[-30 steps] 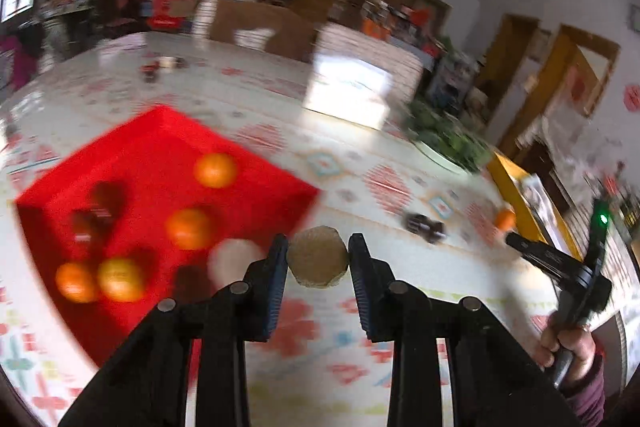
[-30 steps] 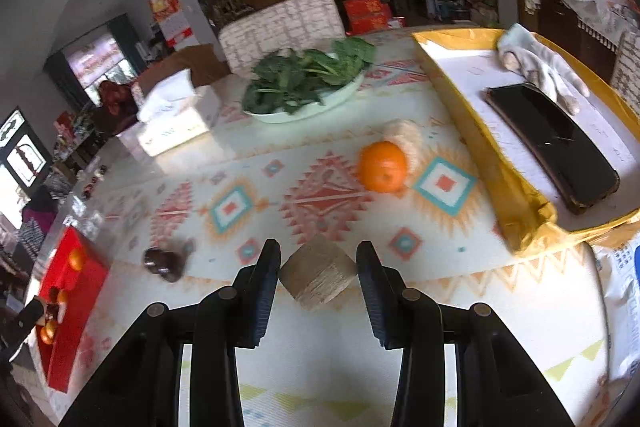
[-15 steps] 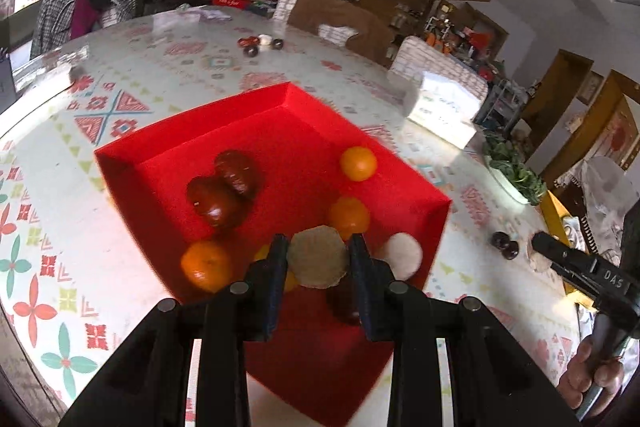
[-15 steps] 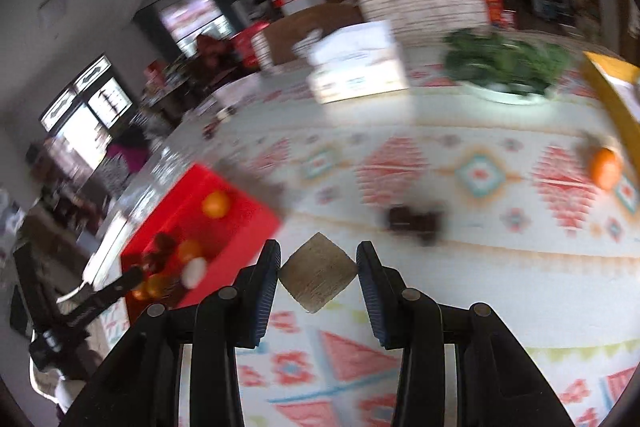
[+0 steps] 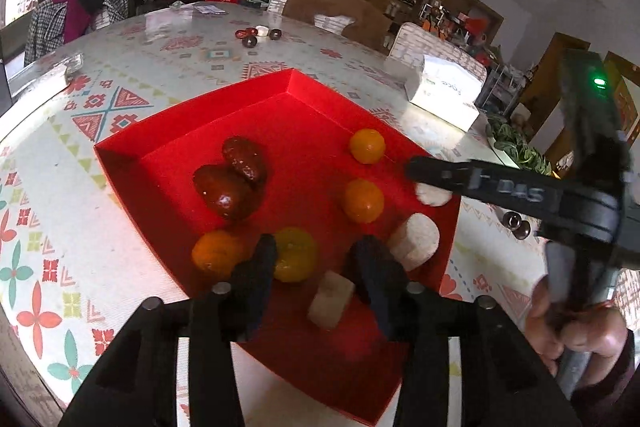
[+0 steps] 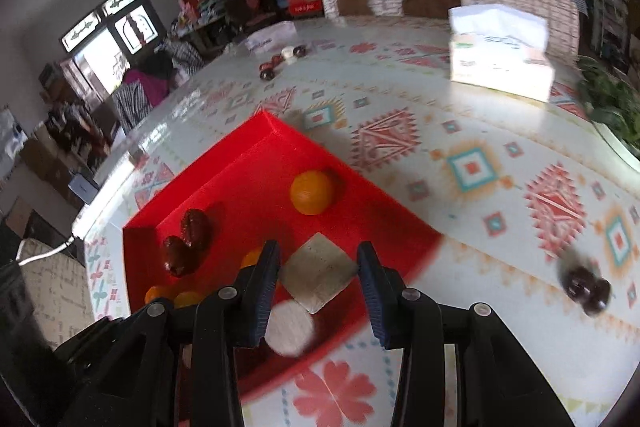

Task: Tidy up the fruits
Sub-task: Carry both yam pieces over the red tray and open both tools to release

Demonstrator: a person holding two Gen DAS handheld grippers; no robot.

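two hand-held grippers hang over the red tray (image 5: 168, 131): the left hand-held gripper (image 5: 316, 259) is spread open above a pale block (image 5: 330, 301) lying free in the tray, and the right hand-held gripper (image 6: 318, 277) clamps another pale block (image 6: 318, 277). oranges (image 5: 363, 200) and dark red fruits (image 5: 226, 191) lie in the tray on the patterned surface (image 6: 472, 163).

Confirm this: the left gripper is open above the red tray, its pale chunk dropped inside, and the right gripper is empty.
Not quite. The right gripper is not empty: the right wrist view shows a pale chunk between its fingers. The left gripper is indeed open above the red tray.
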